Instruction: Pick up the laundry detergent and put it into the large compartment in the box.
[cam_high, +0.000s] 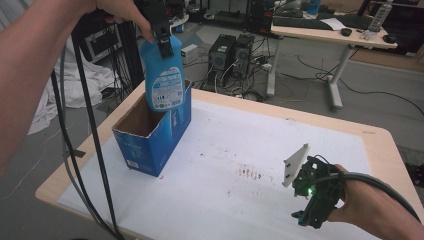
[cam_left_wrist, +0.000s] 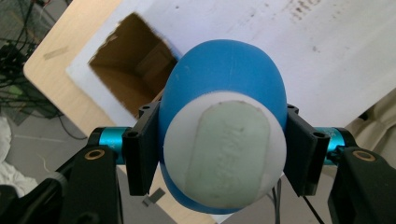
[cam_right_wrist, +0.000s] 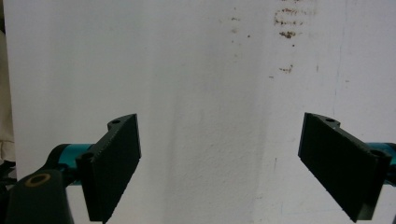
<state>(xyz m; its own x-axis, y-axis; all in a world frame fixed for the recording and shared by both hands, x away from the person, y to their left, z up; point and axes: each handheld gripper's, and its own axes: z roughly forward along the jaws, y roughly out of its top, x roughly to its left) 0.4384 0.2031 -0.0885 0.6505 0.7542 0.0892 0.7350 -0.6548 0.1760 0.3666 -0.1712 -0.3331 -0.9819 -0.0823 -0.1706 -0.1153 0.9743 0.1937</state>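
1. Overhead, the blue bottle (cam_high: 164, 75) is held upright by the left tongs (cam_high: 161, 31) just above the open blue box (cam_high: 152, 131) on the tabletop (cam_high: 280, 165); insertion seems begun, not finished.
2. Along the left tongs (cam_left_wrist: 223, 154), the bottle's cap end is clamped, beside the box opening (cam_left_wrist: 130, 65).
3. Well apart from the box, the right tongs (cam_right_wrist: 219, 168) are spread wide, empty.

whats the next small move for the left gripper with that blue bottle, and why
Probably lower it straight down. The left gripper is shut on the blue bottle near its top, and the bottle hangs upright with its base at the open top of the blue box. In the left gripper view the brown opening lies partly beside the bottle, so a slight shift toward it first may help.
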